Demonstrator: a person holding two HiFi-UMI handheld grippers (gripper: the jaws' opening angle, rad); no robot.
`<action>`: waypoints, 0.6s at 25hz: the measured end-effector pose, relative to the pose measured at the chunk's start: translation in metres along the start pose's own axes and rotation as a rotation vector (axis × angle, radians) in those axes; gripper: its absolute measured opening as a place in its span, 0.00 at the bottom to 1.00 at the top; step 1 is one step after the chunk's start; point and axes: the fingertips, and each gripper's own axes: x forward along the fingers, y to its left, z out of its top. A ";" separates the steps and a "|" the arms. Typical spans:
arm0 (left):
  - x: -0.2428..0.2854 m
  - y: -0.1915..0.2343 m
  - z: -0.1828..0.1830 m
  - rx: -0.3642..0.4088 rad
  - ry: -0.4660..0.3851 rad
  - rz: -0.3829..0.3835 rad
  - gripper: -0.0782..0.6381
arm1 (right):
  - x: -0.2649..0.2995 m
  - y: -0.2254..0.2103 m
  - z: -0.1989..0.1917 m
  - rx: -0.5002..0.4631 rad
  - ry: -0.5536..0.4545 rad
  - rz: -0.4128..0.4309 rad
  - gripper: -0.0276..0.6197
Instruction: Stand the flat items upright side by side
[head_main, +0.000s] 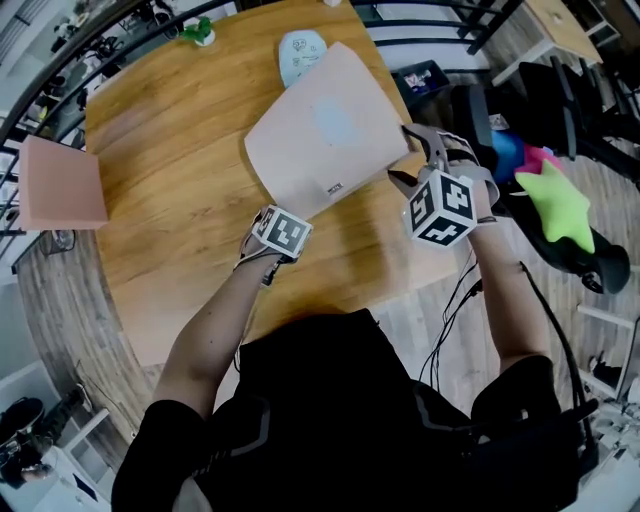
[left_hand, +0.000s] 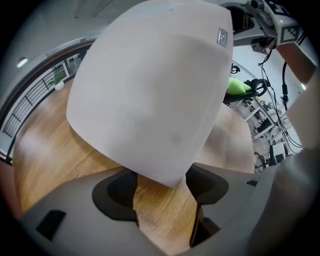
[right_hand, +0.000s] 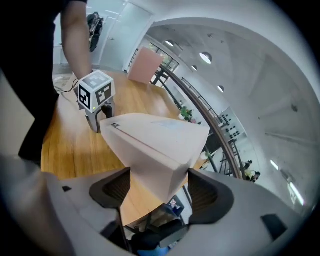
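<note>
A flat white box hangs tilted over the round wooden table. My right gripper is shut on its right corner. In the right gripper view that corner sits wedged between the two pads. My left gripper points steeply down at the box's near corner. Its jaws stand wide, with the corner tip between the fingertips and wood showing below. Its marker cube hides the fingers in the head view. A pink flat item stands at the table's left edge.
A pale blue and white flat item lies at the table's far side, and a small green plant stands beyond it. To the right of the table is a dark chair with a green star cushion. A railing runs behind the table.
</note>
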 end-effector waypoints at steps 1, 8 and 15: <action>0.000 0.001 0.001 -0.006 -0.002 -0.003 0.55 | -0.003 -0.005 0.009 -0.036 -0.007 -0.016 0.61; 0.002 0.007 0.009 -0.011 -0.004 -0.028 0.55 | -0.020 -0.028 0.069 -0.291 -0.068 -0.121 0.59; 0.008 0.000 0.003 -0.171 0.009 -0.137 0.55 | -0.036 -0.020 0.128 -0.530 -0.157 -0.134 0.58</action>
